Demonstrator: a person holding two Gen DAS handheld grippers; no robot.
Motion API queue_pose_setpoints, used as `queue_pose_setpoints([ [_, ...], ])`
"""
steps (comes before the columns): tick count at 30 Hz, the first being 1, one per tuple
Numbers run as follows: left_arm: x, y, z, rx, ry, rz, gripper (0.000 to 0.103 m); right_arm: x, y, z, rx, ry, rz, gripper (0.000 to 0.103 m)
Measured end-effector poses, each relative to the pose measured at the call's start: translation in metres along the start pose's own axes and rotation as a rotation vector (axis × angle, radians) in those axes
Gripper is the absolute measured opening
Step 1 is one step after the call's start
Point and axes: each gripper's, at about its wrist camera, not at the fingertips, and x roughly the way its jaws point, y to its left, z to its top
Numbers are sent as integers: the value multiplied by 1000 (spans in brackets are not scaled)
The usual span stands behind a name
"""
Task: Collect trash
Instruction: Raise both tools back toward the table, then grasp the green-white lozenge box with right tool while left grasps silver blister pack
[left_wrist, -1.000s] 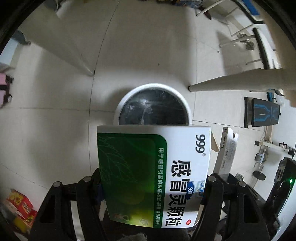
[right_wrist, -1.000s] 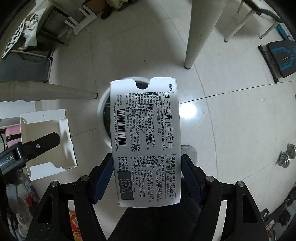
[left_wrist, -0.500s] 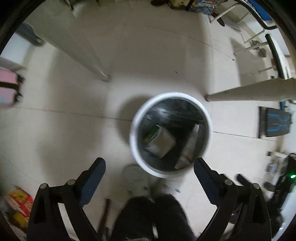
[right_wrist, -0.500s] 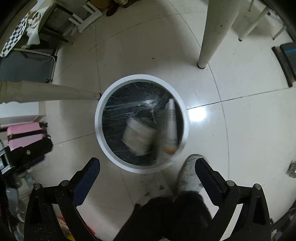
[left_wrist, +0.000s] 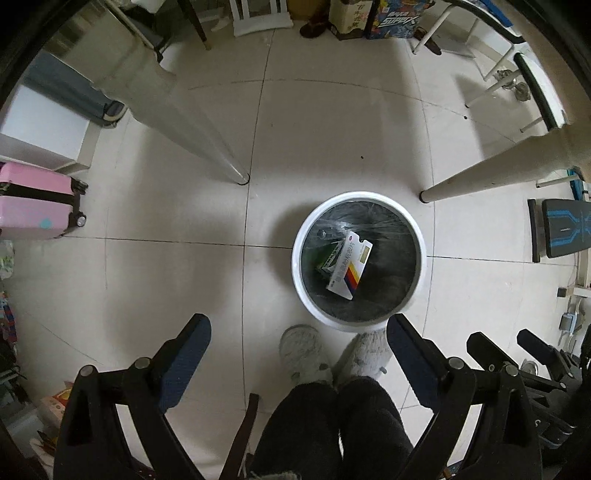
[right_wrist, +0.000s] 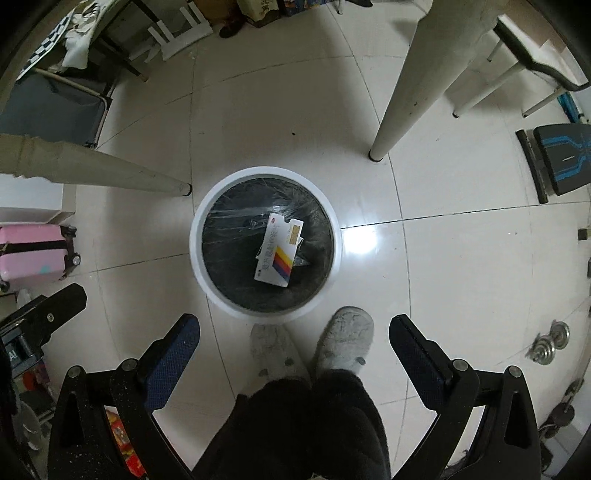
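Left wrist view: left gripper and right gripper stand apart, empty. Both boxes lie inside the bin. Risk: a foot could tip it.

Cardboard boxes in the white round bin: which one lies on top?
The white cardboard box with diagonal colour stripes lies on top; the green-and-white cardboard box is half hidden under its left edge.

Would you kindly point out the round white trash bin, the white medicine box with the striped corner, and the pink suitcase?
Round white trash bin (right_wrist: 197, 258): right wrist view, left rim.
White medicine box with striped corner (right_wrist: 277, 254): right wrist view, face centre.
Pink suitcase (left_wrist: 33, 206): left wrist view, side panel.
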Motion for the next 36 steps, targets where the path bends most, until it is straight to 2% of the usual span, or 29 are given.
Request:
queue_pose_setpoints([
  [7, -60, 2, -15, 15, -16, -15, 97, -82, 16, -21, -22, -19, -17, 103],
  [14, -141, 11, -32, 9, -55, -39, 97, -177, 34, -43, -46, -32, -17, 103],
  [18, -181, 15, -33, 0, -96, -54, 97, -231, 44, -50, -52, -51, 10, 103],
  [22, -218, 16, -19, -22, -150, -49, 97, -282, 48, -38, -31, -100, 53, 103],
  [27, -245, 12, 18, -53, -230, -13, 97, -338, 52, 15, -41, -172, 81, 103],
  [31, -248, 12, 69, -84, -251, 37, 97, -361, 61, 88, -130, -219, 44, 103],
  [36, -229, 8, 134, -181, -221, 82, 97, -353, 85, 200, -295, -211, -21, 103],
])
